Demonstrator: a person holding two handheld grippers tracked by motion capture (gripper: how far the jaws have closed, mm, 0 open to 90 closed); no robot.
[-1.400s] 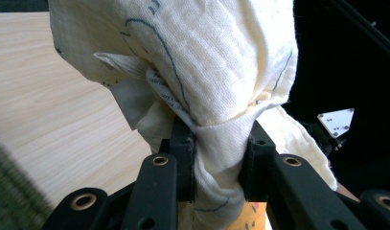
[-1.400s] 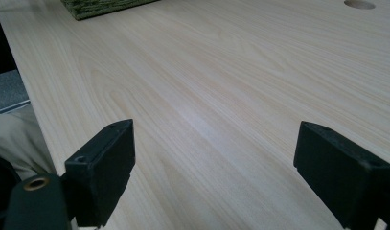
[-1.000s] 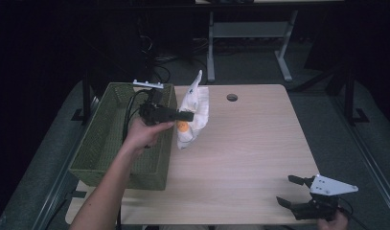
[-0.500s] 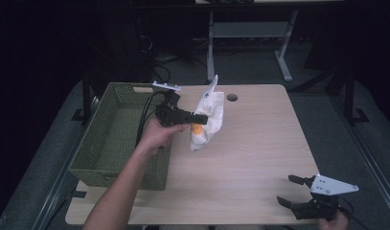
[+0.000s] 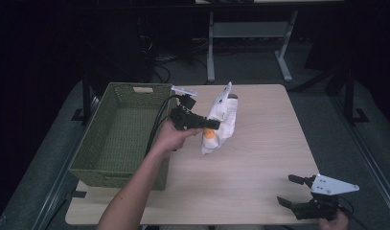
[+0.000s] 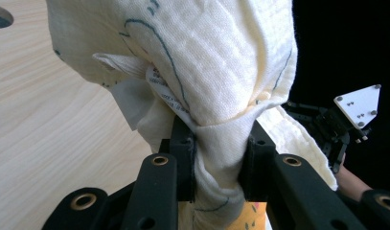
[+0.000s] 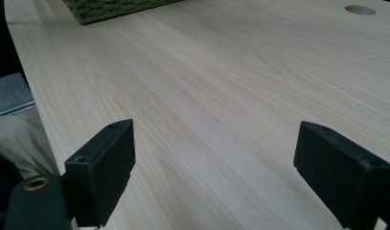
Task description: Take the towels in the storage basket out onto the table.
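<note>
Left gripper (image 5: 211,125) clamped on bunched cream cloth (image 5: 221,120), basket (image 5: 117,139) just behind. Cloth's lower end cut off. Right gripper (image 5: 292,189) wide open, holding nothing.

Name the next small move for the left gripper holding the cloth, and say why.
Probably lower the cream cloth onto the bare table: the left gripper is shut on a bunched fold, and the cloth hangs beside the green basket, while the right gripper waits open.

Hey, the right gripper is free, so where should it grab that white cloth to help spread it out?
Probably the loose lower end of the white cloth, coming from the person's side. The left gripper pinches it mid-length, so that end hangs free and faces the open right gripper.
</note>
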